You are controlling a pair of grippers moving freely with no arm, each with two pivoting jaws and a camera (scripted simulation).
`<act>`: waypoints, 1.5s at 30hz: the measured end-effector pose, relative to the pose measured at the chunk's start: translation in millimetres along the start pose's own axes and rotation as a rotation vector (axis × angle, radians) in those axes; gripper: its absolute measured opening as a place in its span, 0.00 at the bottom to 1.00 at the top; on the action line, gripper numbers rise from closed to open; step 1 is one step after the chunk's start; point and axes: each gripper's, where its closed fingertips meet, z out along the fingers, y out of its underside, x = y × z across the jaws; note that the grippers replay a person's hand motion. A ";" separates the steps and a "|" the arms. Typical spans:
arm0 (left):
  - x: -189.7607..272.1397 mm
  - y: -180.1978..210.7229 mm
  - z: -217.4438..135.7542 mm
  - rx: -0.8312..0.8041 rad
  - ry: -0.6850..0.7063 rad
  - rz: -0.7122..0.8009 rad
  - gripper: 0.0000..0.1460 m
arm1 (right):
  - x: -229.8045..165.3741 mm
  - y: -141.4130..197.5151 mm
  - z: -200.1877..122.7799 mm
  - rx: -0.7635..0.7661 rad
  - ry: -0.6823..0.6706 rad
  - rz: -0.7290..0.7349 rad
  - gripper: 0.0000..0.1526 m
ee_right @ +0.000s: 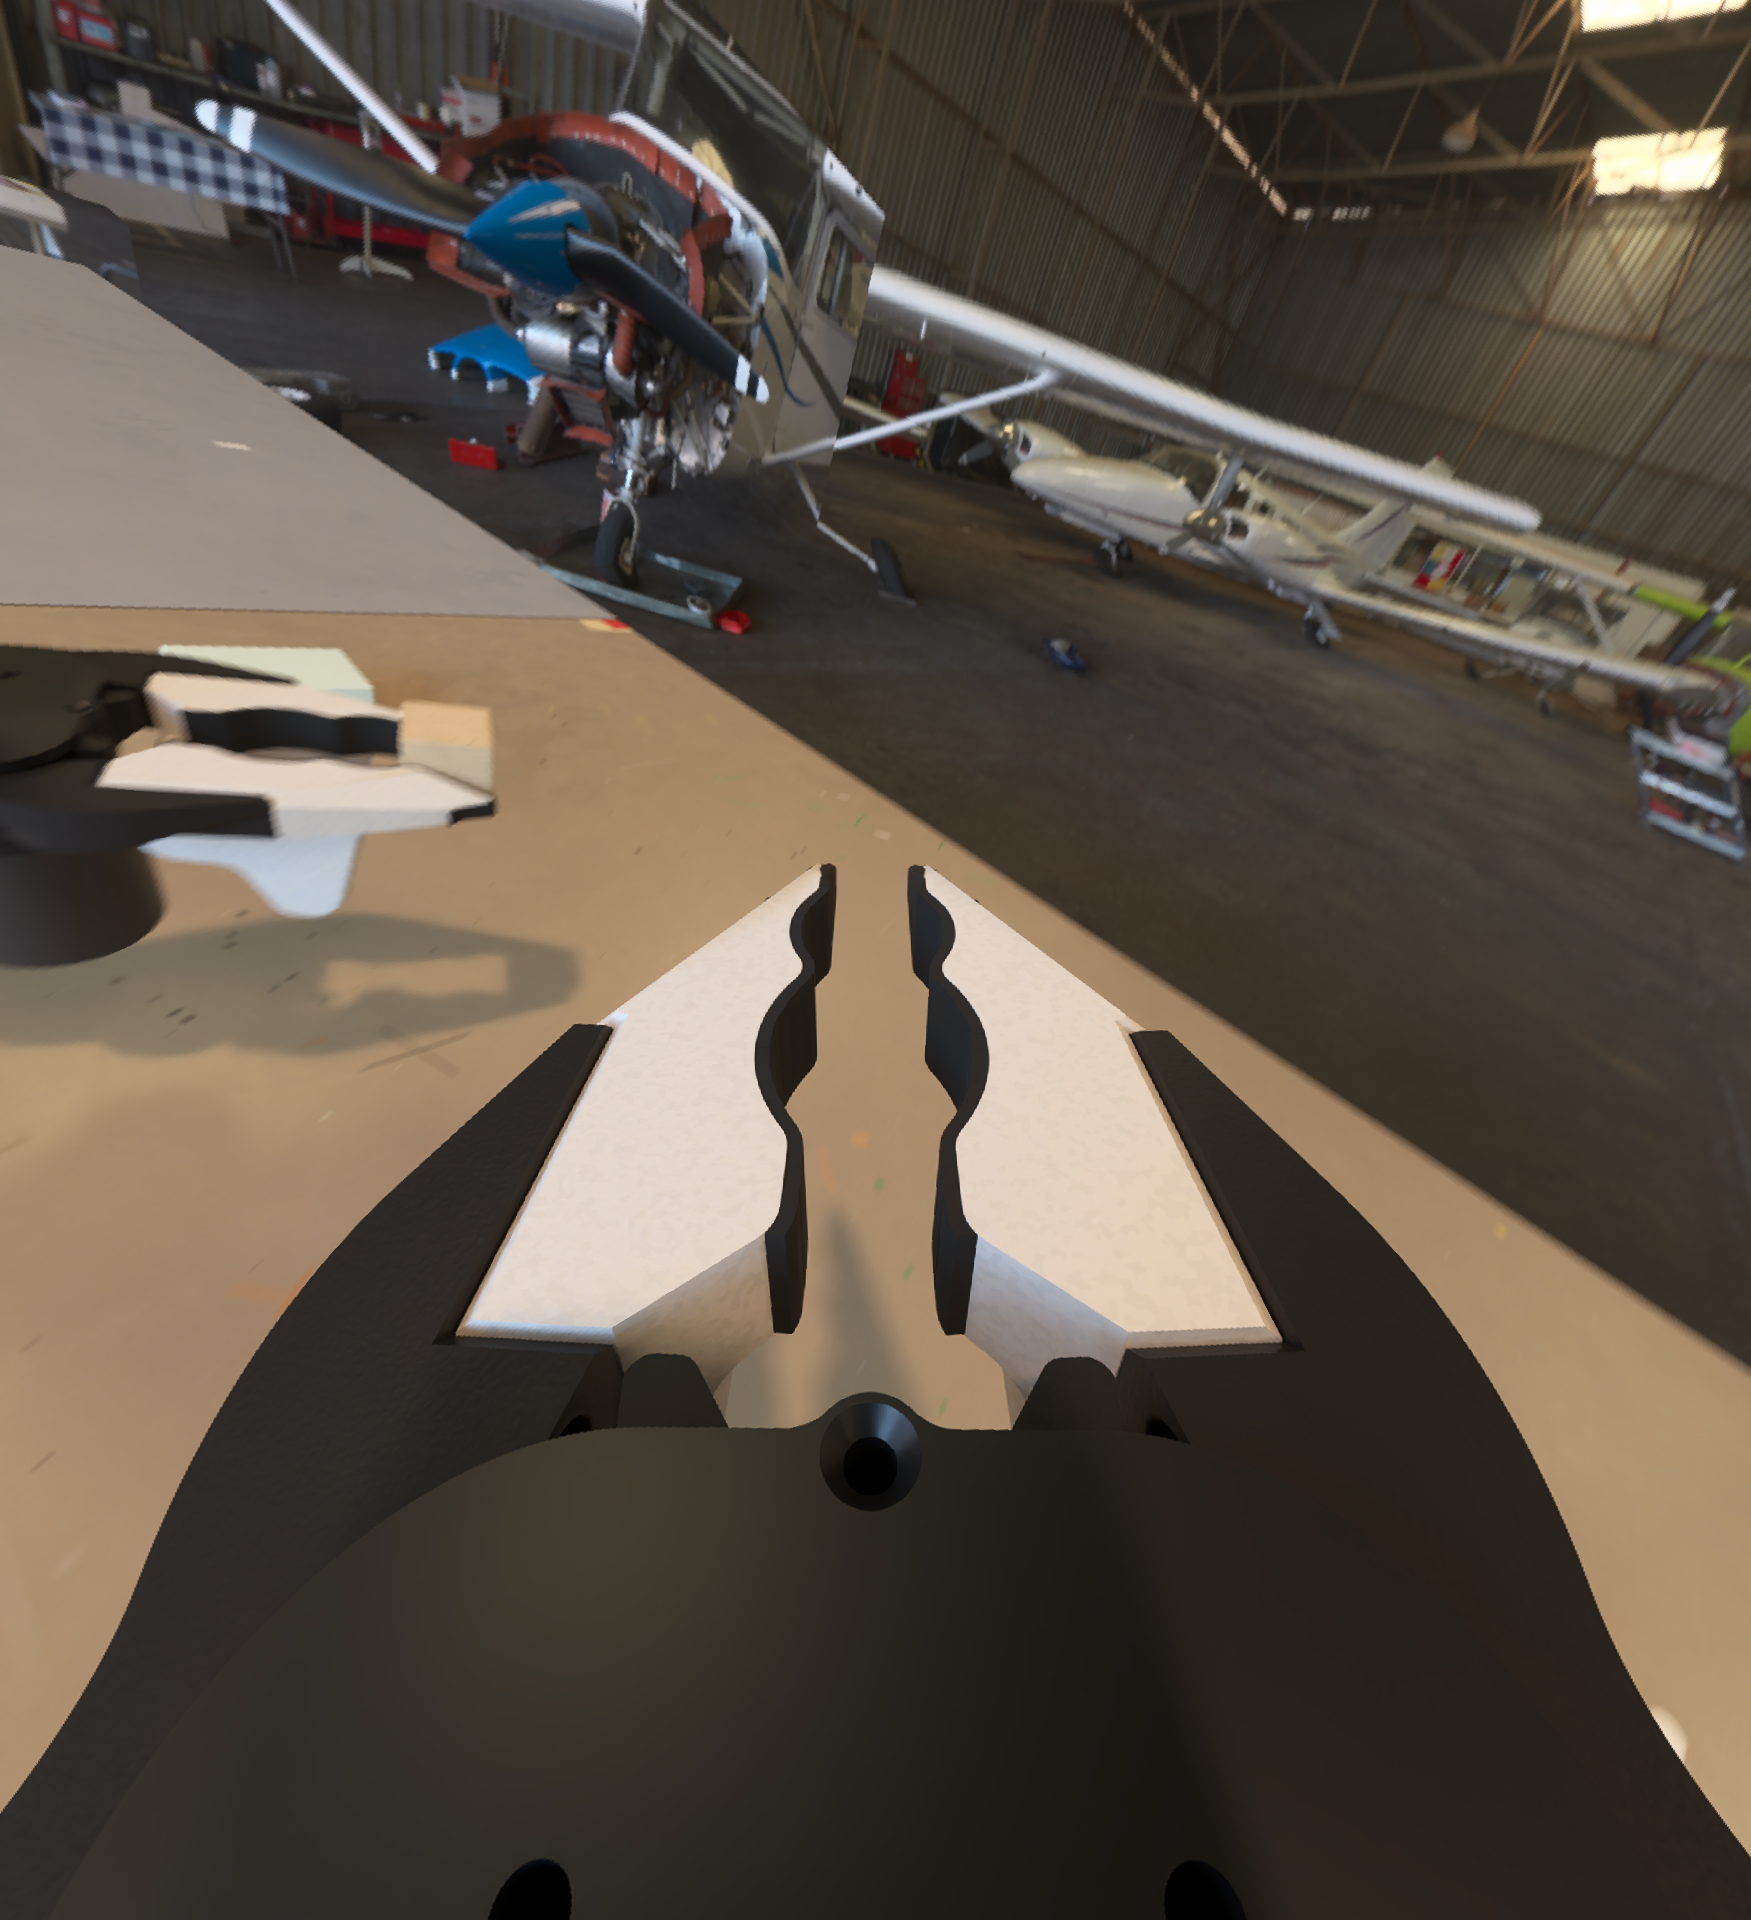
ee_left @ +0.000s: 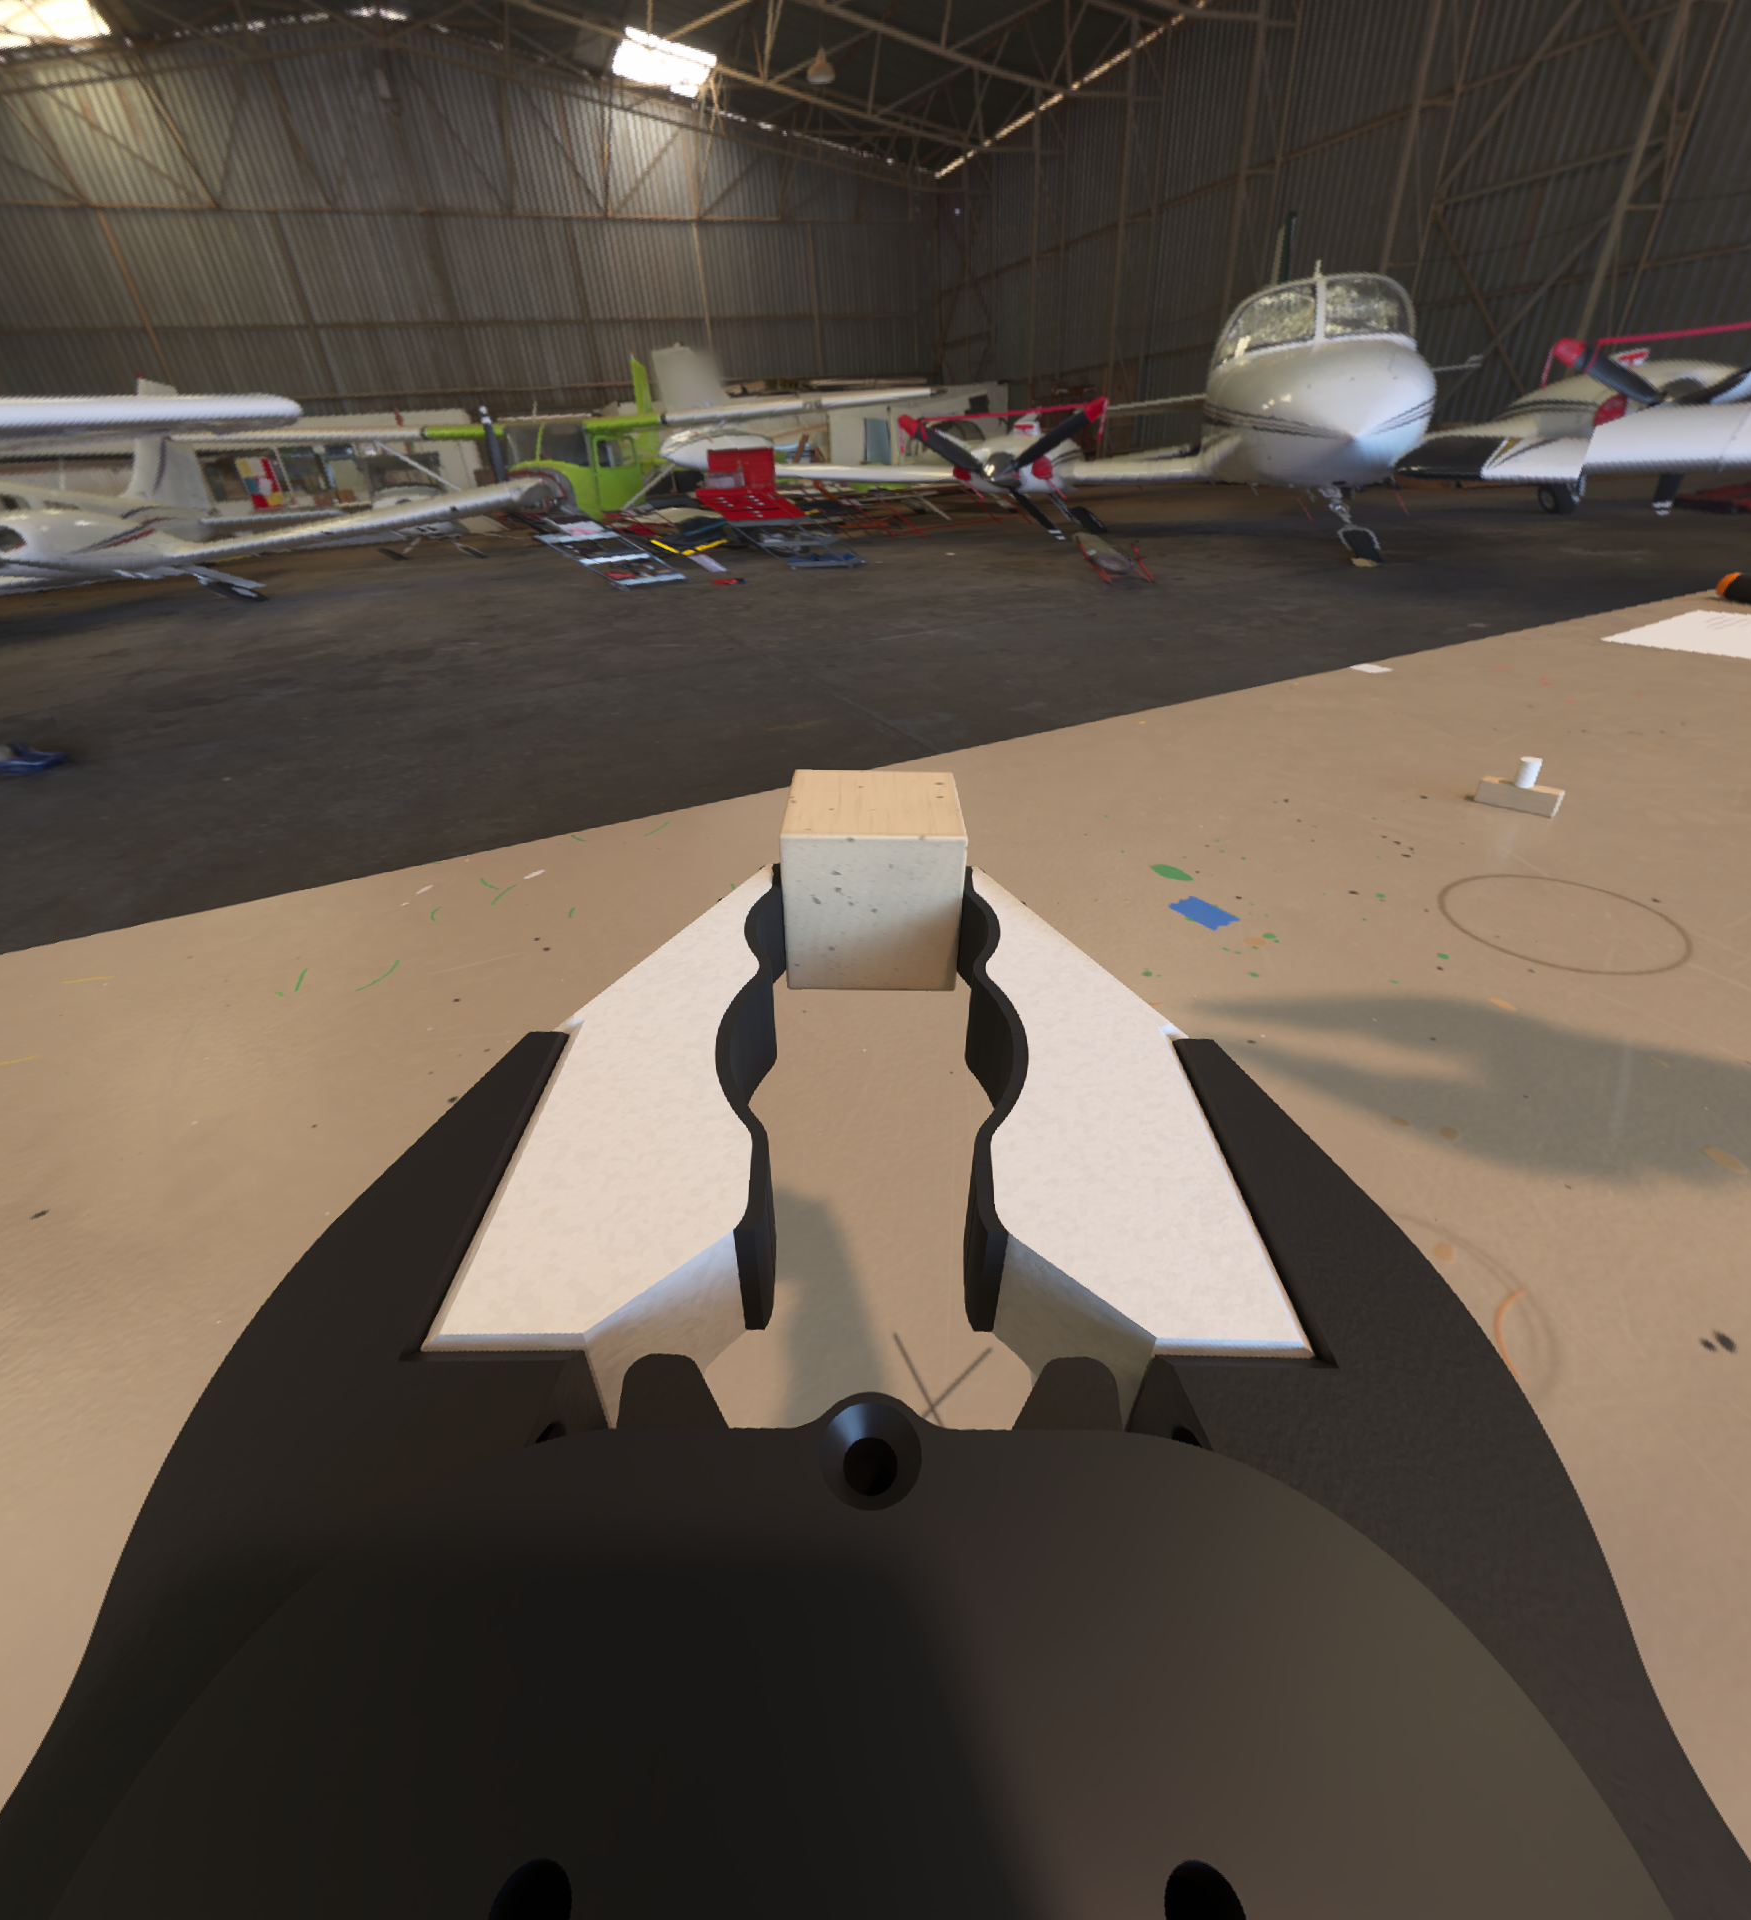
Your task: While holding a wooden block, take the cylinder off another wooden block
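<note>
— Left wrist view first: what is the left gripper [ee_left: 871, 914] doing?

— Its fingertips are pinching a wooden cube [ee_left: 871, 883], one on each side face, holding it clear of the tan table [ee_left: 227, 1143]. In the right wrist view the same gripper [ee_right: 455, 758] shows off to the left, the cube [ee_right: 450, 738] sticking out past its tips.

— And the right gripper [ee_right: 869, 883]?

— Empty. Its fingers stand a narrow gap apart, with only table showing between them.

— Where is the cylinder?

— Ahead and well to the right of the left gripper: a small white cylinder [ee_left: 1527, 771] standing upright on a flat wooden block [ee_left: 1518, 796], well apart from the held cube. The right wrist view does not show it at all, so it lies outside where that gripper is pointing.

— What could go wrong?

— I'd judge that the right gripper must turn to find the peg, and its gap looks tight; unless it spreads, the tips could knock the peg or shove the light flat block across the table. Lifting could also drag the block up with it. Meanwhile the cube is pinched only at the fingertips, so a jolt might slip it out.
</note>
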 end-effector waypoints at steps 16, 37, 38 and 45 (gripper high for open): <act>78.5 19.0 -2.3 -0.065 0.196 0.048 0.22 | -28.9 85.9 -56.9 -0.051 0.034 0.217 0.45; 81.2 24.2 -2.1 -0.080 0.214 0.040 0.22 | -24.3 102.7 -54.1 -0.058 0.084 0.249 0.46; 80.9 24.1 -2.2 -0.079 0.213 0.040 0.22 | -24.6 103.0 -54.0 -0.061 0.086 0.244 0.46; 77.2 24.4 -4.7 -0.086 0.189 0.039 0.22 | -28.6 103.7 -53.7 -0.077 0.087 0.210 0.46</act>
